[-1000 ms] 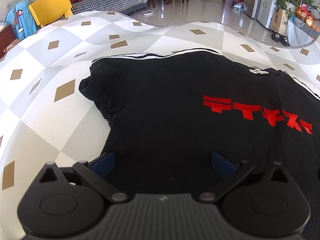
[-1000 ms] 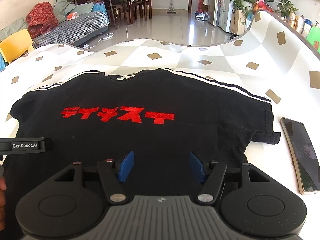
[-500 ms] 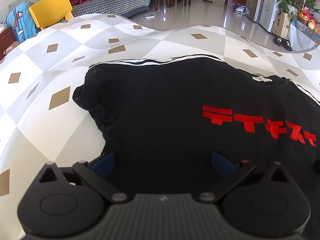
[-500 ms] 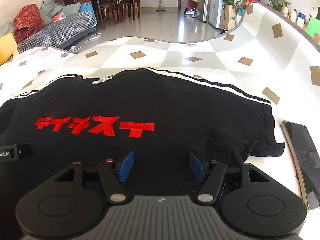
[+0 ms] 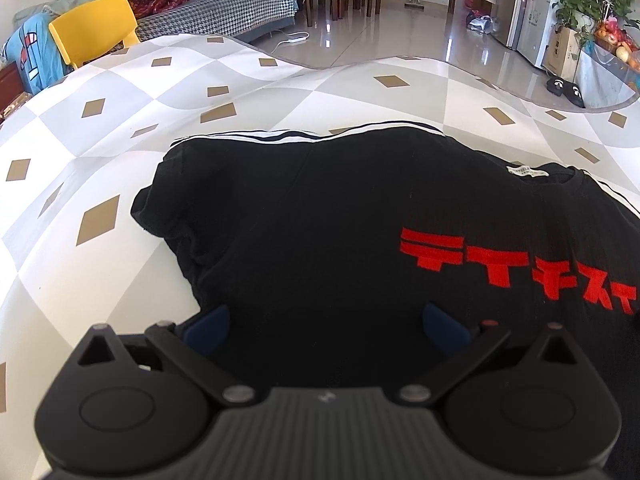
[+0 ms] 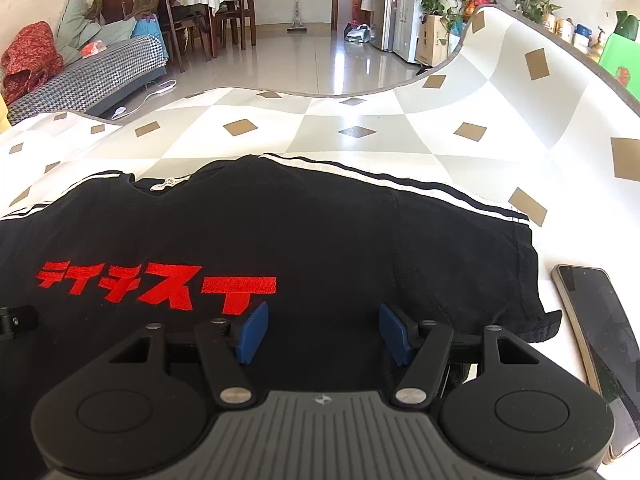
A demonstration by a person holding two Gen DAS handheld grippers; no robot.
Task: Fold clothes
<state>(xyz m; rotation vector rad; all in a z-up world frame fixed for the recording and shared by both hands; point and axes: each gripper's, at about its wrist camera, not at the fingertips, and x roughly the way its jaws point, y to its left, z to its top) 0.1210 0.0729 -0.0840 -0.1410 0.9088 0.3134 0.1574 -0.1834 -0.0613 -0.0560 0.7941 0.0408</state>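
A black T-shirt [image 6: 320,240] is seen spread flat on the counter [image 5: 120,128], unfolded; both tools, left [image 5: 326,320] and right [image 6: 320,334], are held released above it. A sleeve grasp is judged next.

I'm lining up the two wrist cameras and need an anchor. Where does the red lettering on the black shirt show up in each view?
Left wrist: the red lettering sits at the right edge, partly cut off, right of the left gripper.
Right wrist: it lies left of centre, just beyond the right gripper.
Shared landmark: the white neck label at the collar of the black shirt.
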